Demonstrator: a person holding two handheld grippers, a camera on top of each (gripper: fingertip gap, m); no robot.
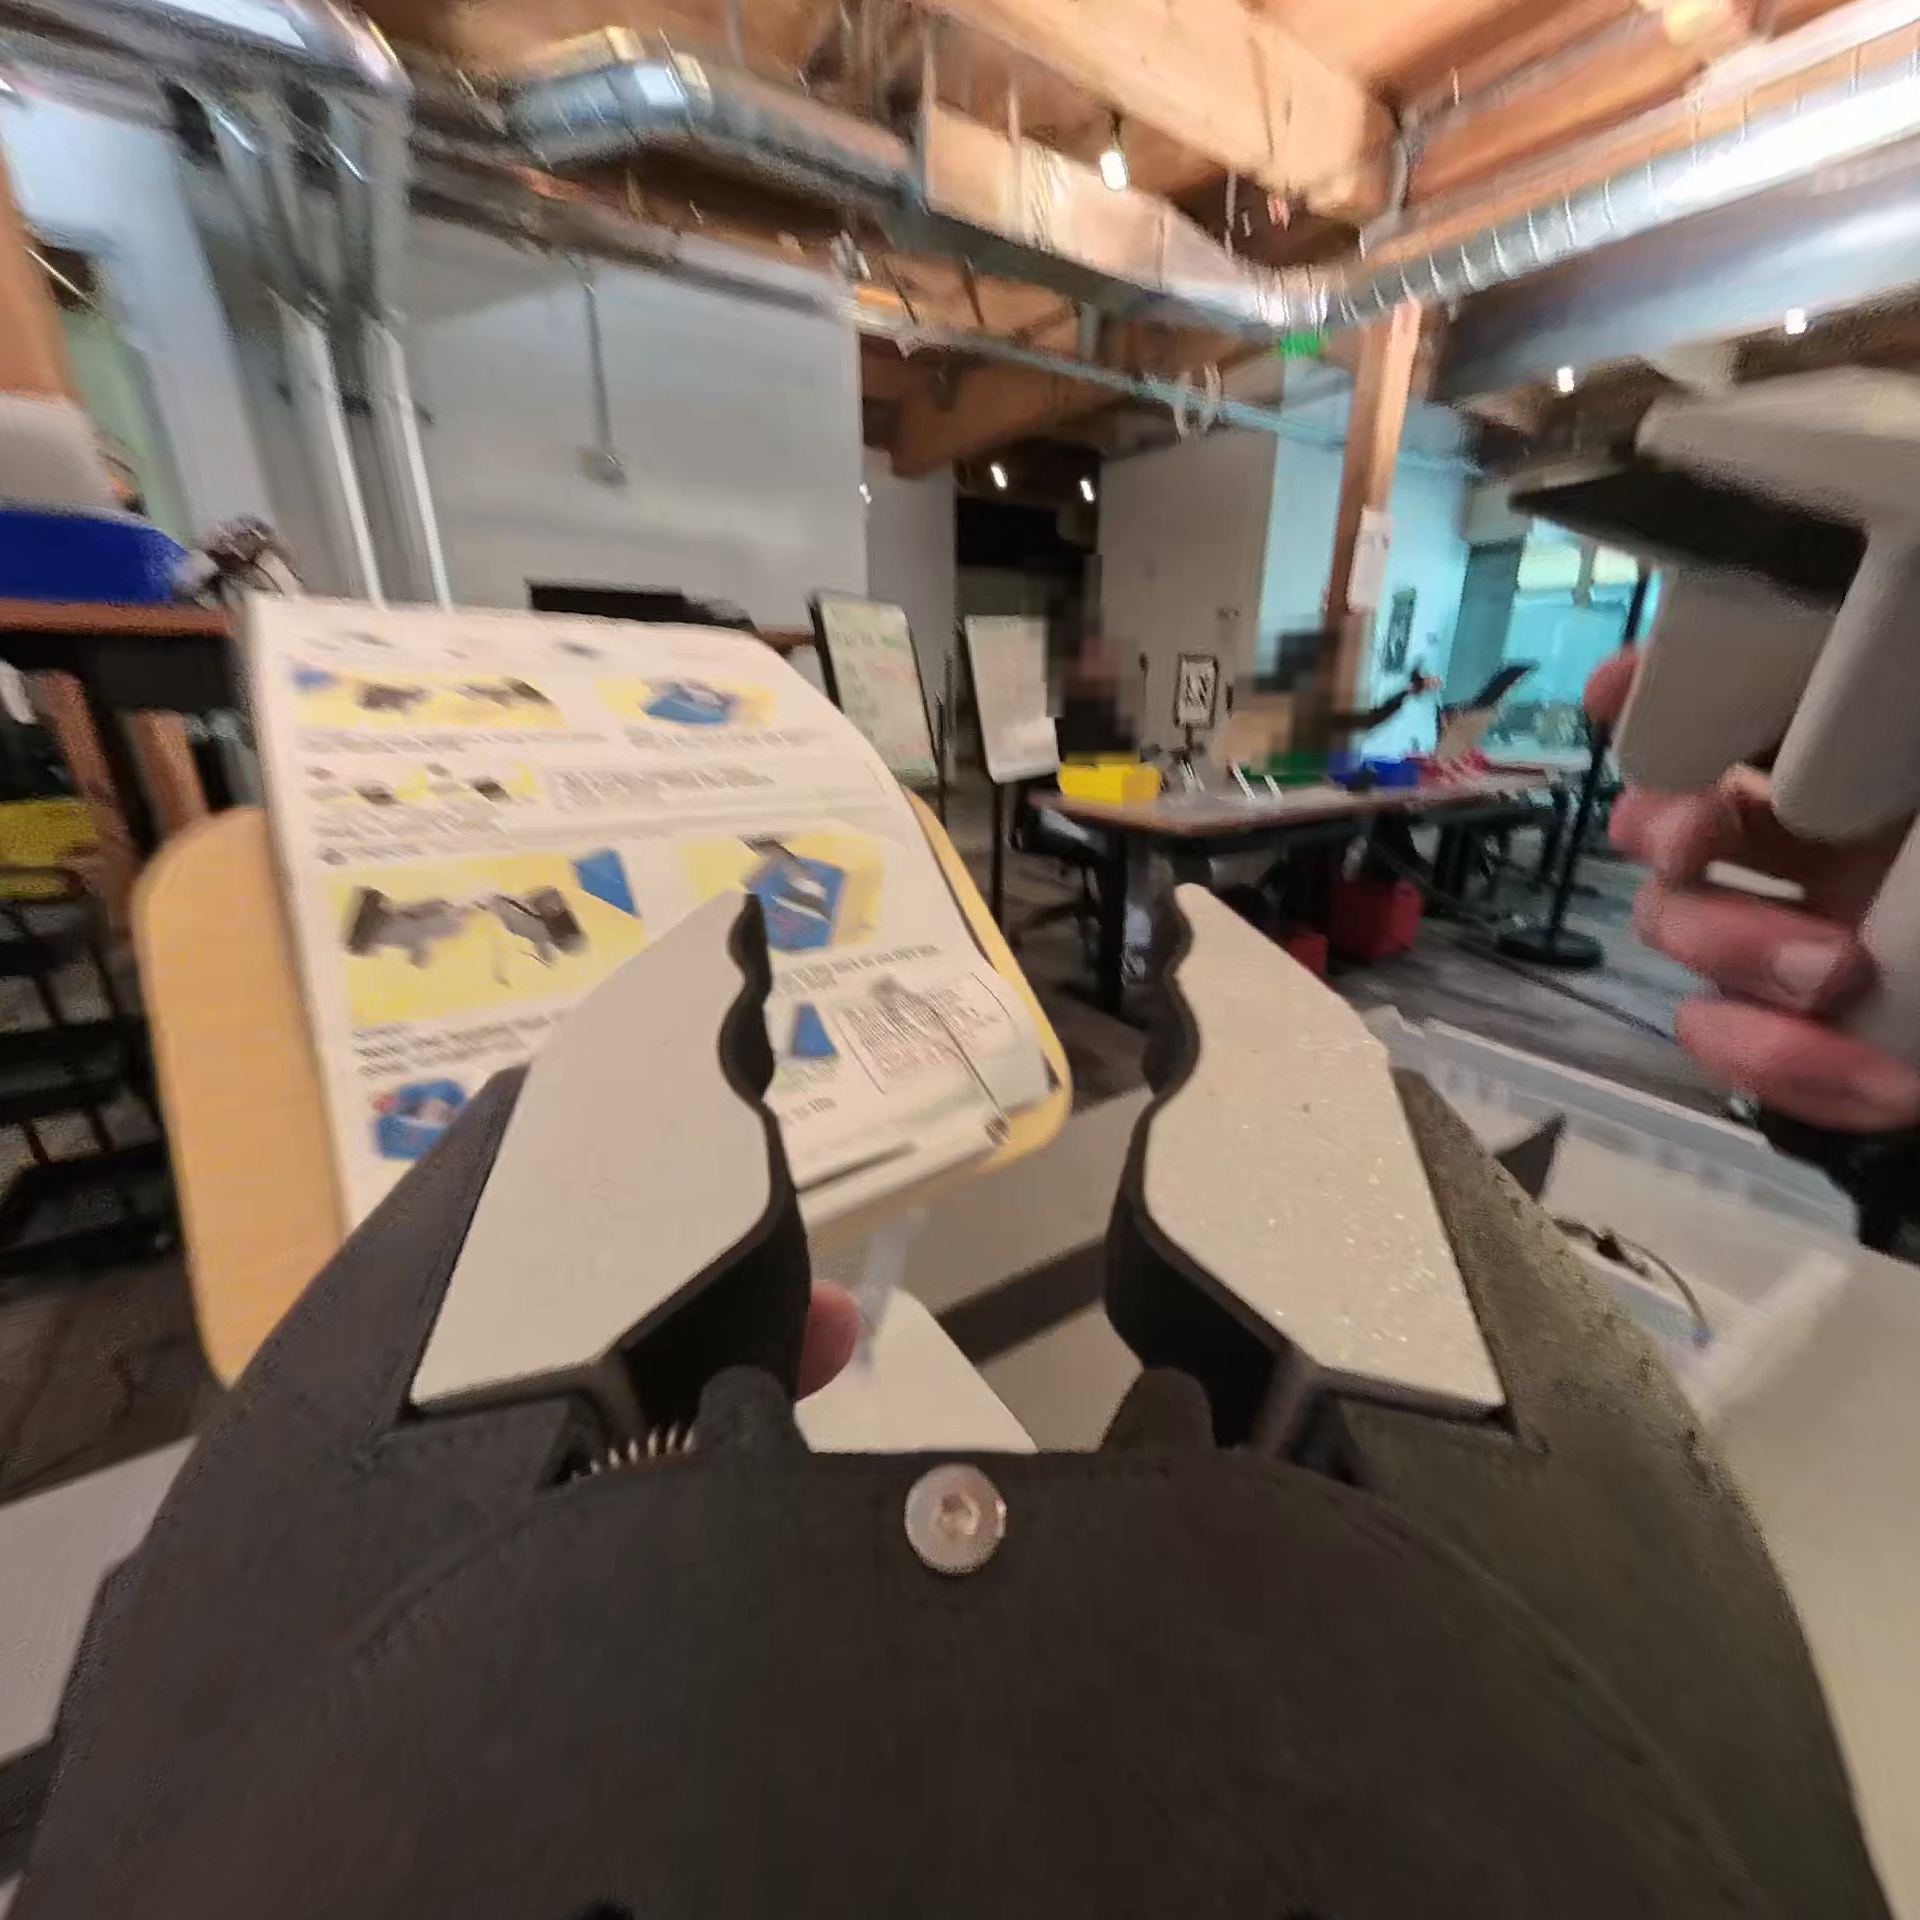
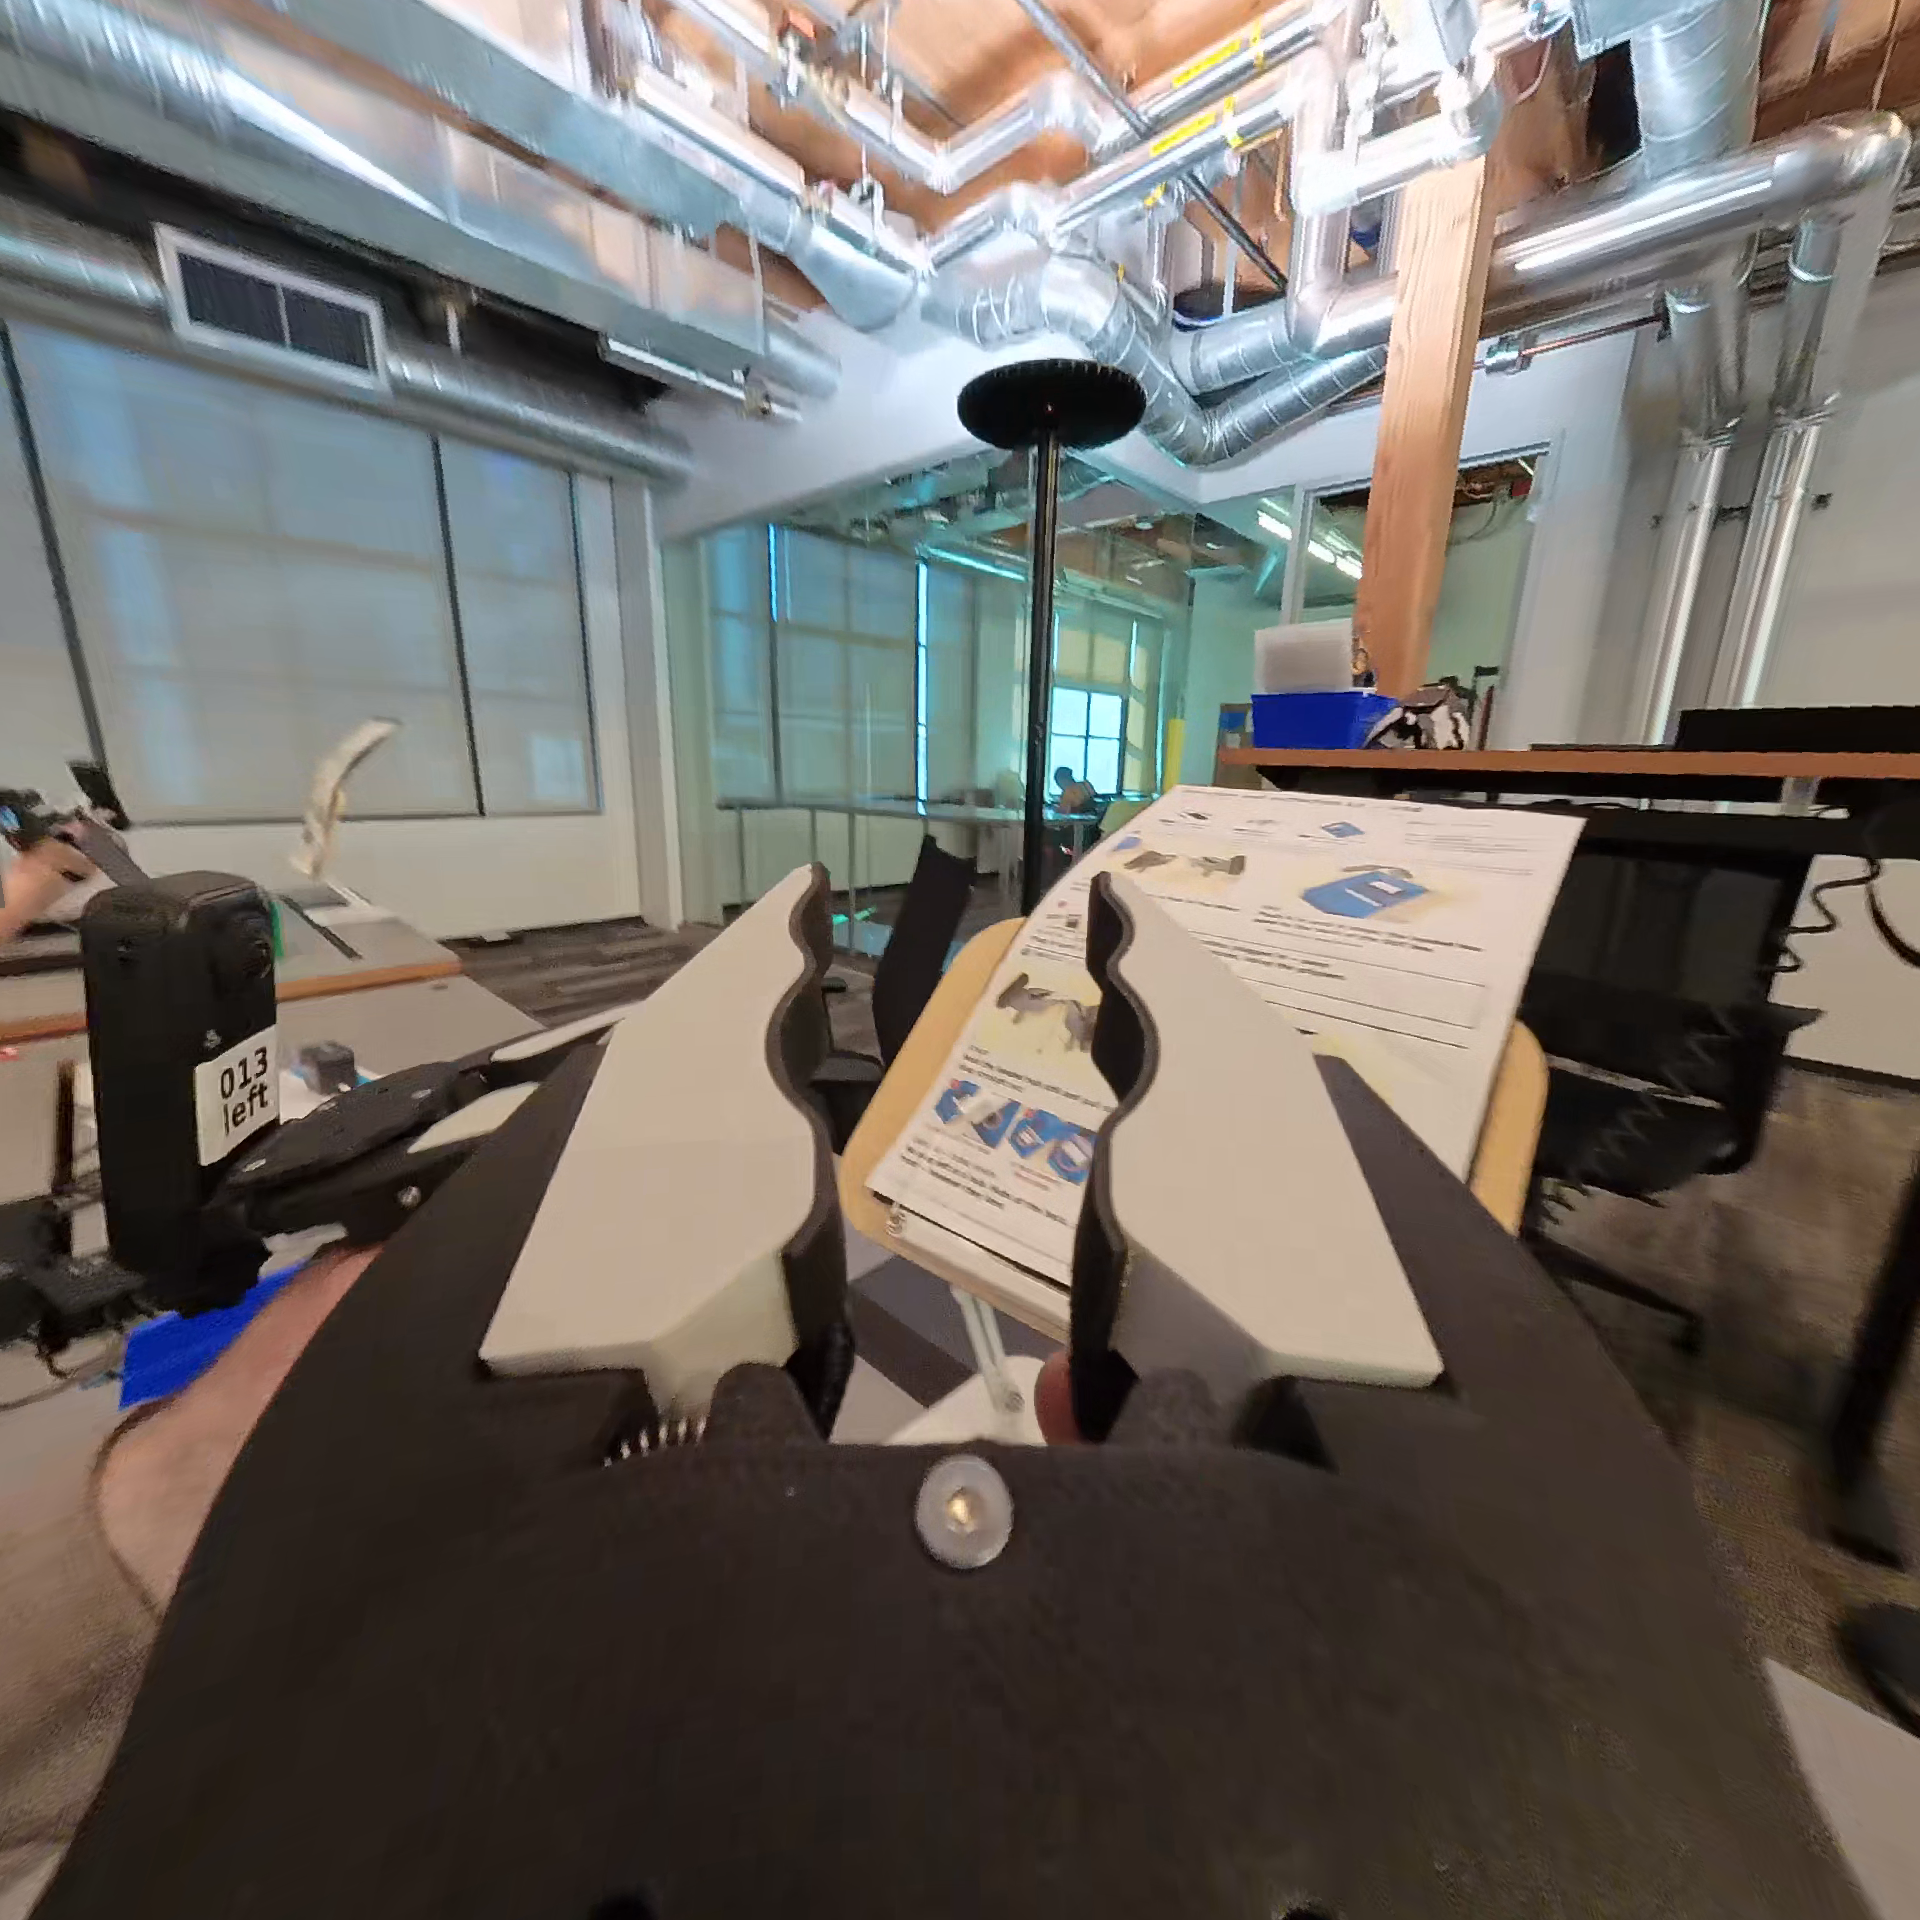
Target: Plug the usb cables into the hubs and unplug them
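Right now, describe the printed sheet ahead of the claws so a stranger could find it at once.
Look straight past the right claw to the pale wooden board propped upright. The instruction sheet lies on its face, leaning back. It is the only white page here, printed with blue and yellow pictures.

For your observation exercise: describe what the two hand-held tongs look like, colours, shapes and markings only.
Both tongs, left and right, share a broad matte black body with a silver bolt at the centre. Each has two pale grey wedge-shaped fingers with wavy black inner edges. The left one's black camera block carries a white label.
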